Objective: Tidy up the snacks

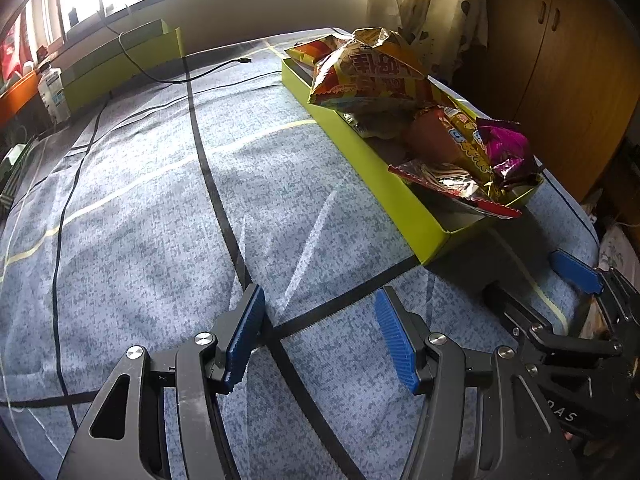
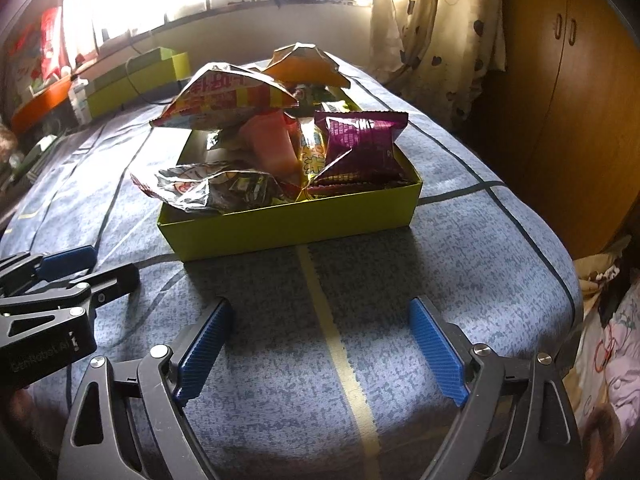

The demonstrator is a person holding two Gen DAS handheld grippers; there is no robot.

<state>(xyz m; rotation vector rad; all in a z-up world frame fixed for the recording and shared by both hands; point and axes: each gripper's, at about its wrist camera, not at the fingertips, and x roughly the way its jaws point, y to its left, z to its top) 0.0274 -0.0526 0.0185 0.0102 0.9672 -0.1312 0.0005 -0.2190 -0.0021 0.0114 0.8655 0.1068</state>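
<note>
A lime green box (image 1: 404, 204) sits on the blue patterned surface, piled with snack bags; it also shows in the right wrist view (image 2: 288, 222). On top lie a large orange and yellow chip bag (image 1: 368, 76) (image 2: 224, 96), a purple packet (image 1: 506, 148) (image 2: 360, 148) and a silver foil packet (image 1: 444, 180) (image 2: 208, 188). My left gripper (image 1: 320, 340) is open and empty, over the surface left of the box's near end. My right gripper (image 2: 320, 348) is open and empty, just in front of the box. Each gripper shows in the other's view (image 1: 576, 276) (image 2: 60, 272).
A second lime green box (image 1: 120, 60) stands at the far left, with a black cable (image 1: 180, 76) running across the surface from it. A white bottle (image 1: 52, 92) stands beside it. A wooden wardrobe (image 2: 560, 80) and a curtain (image 2: 436, 40) are on the right.
</note>
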